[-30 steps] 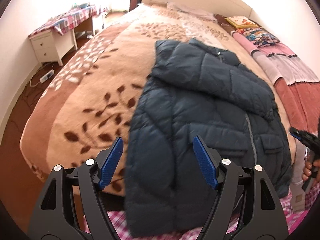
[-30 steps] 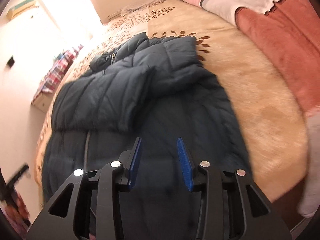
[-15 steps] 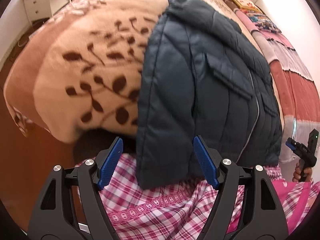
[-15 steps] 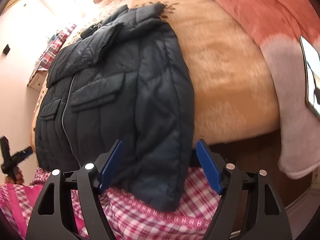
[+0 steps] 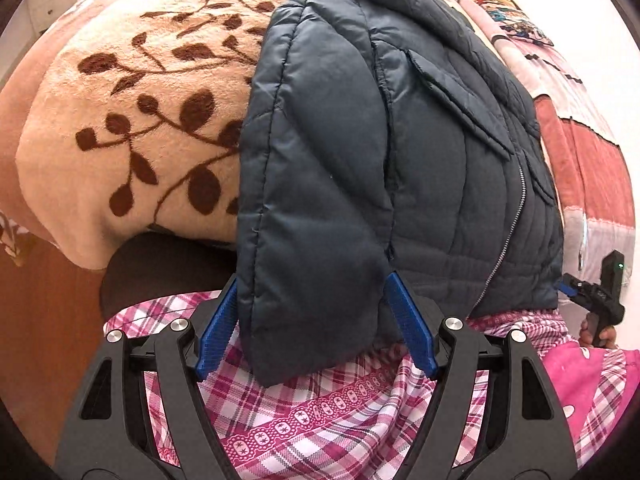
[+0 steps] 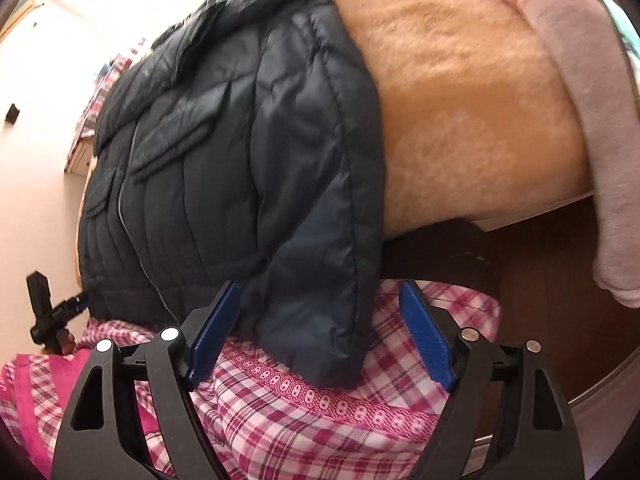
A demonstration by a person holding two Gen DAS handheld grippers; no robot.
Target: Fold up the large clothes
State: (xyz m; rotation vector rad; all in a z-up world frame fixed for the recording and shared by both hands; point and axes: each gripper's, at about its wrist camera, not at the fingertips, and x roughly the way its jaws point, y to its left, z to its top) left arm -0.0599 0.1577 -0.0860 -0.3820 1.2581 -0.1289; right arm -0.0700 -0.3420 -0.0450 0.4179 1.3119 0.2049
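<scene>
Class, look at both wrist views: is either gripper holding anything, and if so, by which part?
Nothing is held. The left gripper and right gripper are open, each straddling a hanging corner of the jacket.

Both grippers have dropped from above the bed to the jacket's (image 5: 360, 152) hanging hem. The left gripper (image 5: 316, 324) now straddles one bottom corner; the right gripper (image 6: 320, 332), opened wider, straddles the other.

Navy quilted jacket (image 5: 360, 140), leaf-print blanket (image 5: 132, 120)

Bed (image 5: 132, 128) with leaf-print blanket, white drawers (image 5: 48, 0), pale walls (image 6: 36, 160)
</scene>
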